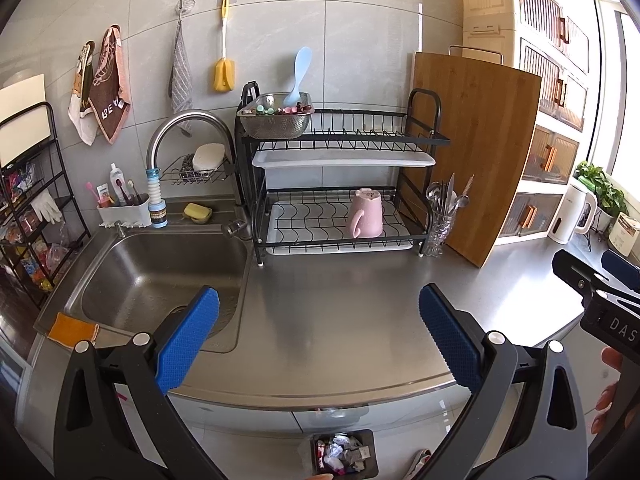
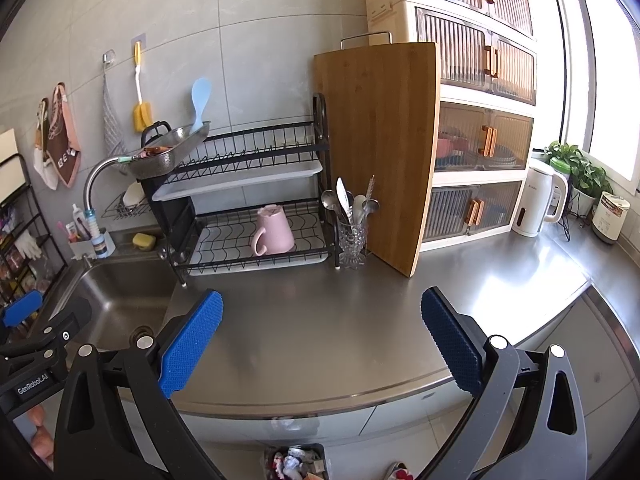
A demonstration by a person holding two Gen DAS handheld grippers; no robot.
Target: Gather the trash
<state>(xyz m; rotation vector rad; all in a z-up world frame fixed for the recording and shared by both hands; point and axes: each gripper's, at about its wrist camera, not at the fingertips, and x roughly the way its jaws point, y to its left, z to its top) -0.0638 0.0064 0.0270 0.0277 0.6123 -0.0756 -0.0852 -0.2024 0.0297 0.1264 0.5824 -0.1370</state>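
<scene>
Both tools hang above the front edge of the steel counter (image 1: 340, 300) with nothing between their fingers: the left gripper (image 1: 320, 336) stands wide, its blue pads well apart, and the right gripper (image 2: 322, 338) is spread just as wide and just as bare. No loose scrap shows on the counter in either view, and the sink (image 1: 160, 276) looks bare too. The only trash in sight is the crumpled paper and wrappers already lying in the bin (image 1: 344, 454), which sits on the floor below the counter's front edge, under and between the two tools. In the left view the bin lies low and nearly centred between the fingers; in the right view it (image 2: 296, 462) sits a little left of centre, so the left gripper seems slightly nearer. By this reading the collecting looks done or close to it, since no further piece offers itself for a grasp.
</scene>
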